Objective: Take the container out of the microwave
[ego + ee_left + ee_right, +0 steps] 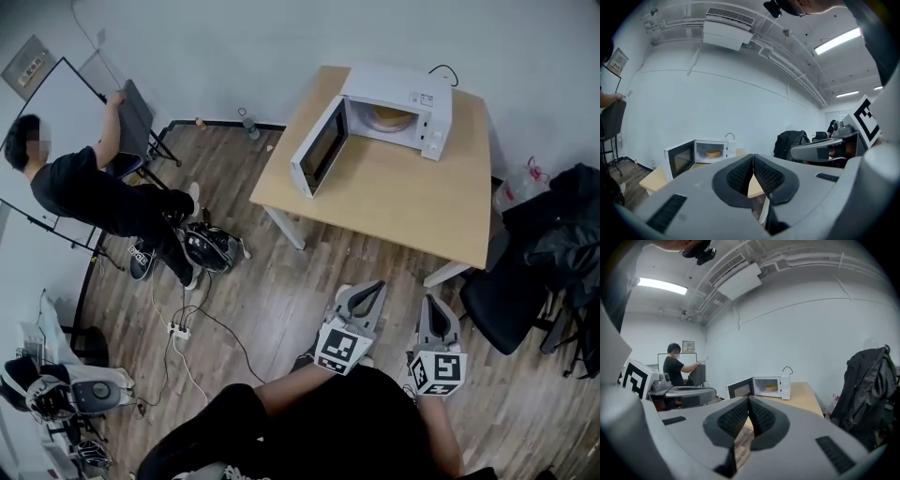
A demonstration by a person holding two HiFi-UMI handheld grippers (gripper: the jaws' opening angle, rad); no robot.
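Jaws on both grippers are pressed fully together with nothing between them. The left gripper (pixel 368 287) and the right gripper (pixel 434 302) are each held low in front of the person, above the wooden floor (pixel 272 309). They point toward the worktop (pixel 403 202) but are well apart from it. Judged from this, the task is at its very start. One helpful condition is already in place: the white microwave (pixel 408 89), at the far corner of the worktop, has its door (pixel 319 152) swung wide open to the left. The container (pixel 389 118) sits inside the microwave cavity, untouched. It looks like a shallow tan bowl or dish, though it is too small in every view to be sure of its shape. Nearly everything is left to do: bring a gripper up to the worktop, open its jaws, reach into the cavity, close on the container, and draw it out through the open door. Counting what shows, there are two grippers, one microwave with one door, one container and one worktop. One black office chair (pixel 506 300) stands just beside the worktop on the right, and one dark jacket (pixel 562 220) is heaped beyond it. One other person (pixel 89 192), dressed in black, is at the far left of the room near a whiteboard (pixel 56 108), well away from the microwave.
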